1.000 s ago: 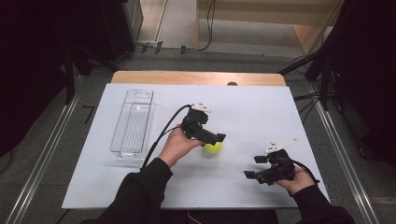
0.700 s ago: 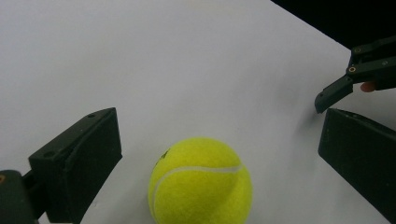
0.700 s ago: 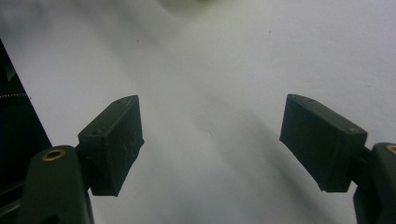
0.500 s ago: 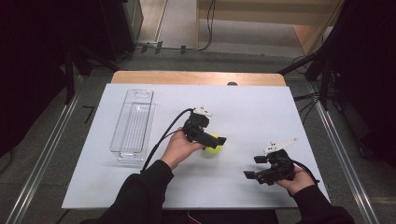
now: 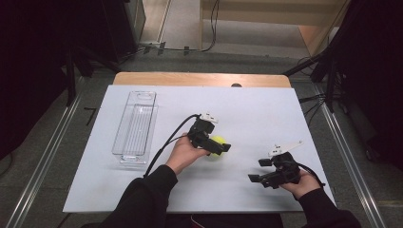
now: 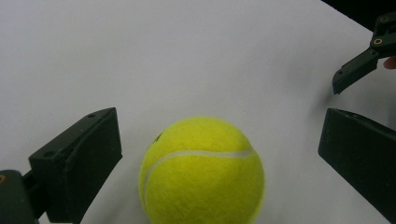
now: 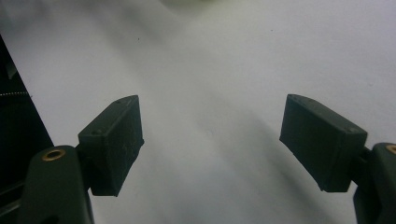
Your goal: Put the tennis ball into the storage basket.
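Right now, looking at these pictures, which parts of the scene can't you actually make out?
- Round yellow felt tennis ball: its underside is cut off by the bottom edge of the left gripper view; in the high view the left gripper covers part of it.
- Long clear plastic tray: too small in the high view to tell if anything lies inside.
- Small black print on the ball: too small to read.

Black sleeves (image 5: 142, 199) cover both forearms; left gripper (image 5: 219, 146) black, with a black cable (image 5: 164, 147); right gripper (image 5: 260, 170) black, brass screws, pale grey plate (image 5: 284, 147) on top.
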### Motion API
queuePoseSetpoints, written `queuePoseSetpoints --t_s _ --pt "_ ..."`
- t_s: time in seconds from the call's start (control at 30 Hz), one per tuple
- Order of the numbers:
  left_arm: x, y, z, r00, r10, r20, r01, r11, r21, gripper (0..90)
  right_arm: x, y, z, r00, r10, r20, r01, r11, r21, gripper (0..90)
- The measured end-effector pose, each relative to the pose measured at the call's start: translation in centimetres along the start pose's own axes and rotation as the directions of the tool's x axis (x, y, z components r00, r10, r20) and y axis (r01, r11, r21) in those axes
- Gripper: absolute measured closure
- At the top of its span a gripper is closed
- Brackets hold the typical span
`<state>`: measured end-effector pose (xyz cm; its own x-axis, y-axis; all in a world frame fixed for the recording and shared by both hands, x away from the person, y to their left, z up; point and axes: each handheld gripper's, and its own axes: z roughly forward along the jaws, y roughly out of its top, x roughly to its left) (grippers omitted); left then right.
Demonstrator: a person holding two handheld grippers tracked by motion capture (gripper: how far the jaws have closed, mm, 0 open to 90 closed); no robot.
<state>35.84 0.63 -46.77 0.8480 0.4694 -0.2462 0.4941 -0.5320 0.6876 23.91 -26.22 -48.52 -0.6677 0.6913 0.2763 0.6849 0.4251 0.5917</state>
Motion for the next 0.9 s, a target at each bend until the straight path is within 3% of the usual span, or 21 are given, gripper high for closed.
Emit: queuePoseSetpoints --t_s 0.9 --pt "0.3 -2.3 2.0 0.9999 -0.009 -0.009 0.010 0.9985 0.054 0.2 0.0 0.0 0.0 1.0000 0.001 -0.004 -0.001 1.000 -0.004 19.3"
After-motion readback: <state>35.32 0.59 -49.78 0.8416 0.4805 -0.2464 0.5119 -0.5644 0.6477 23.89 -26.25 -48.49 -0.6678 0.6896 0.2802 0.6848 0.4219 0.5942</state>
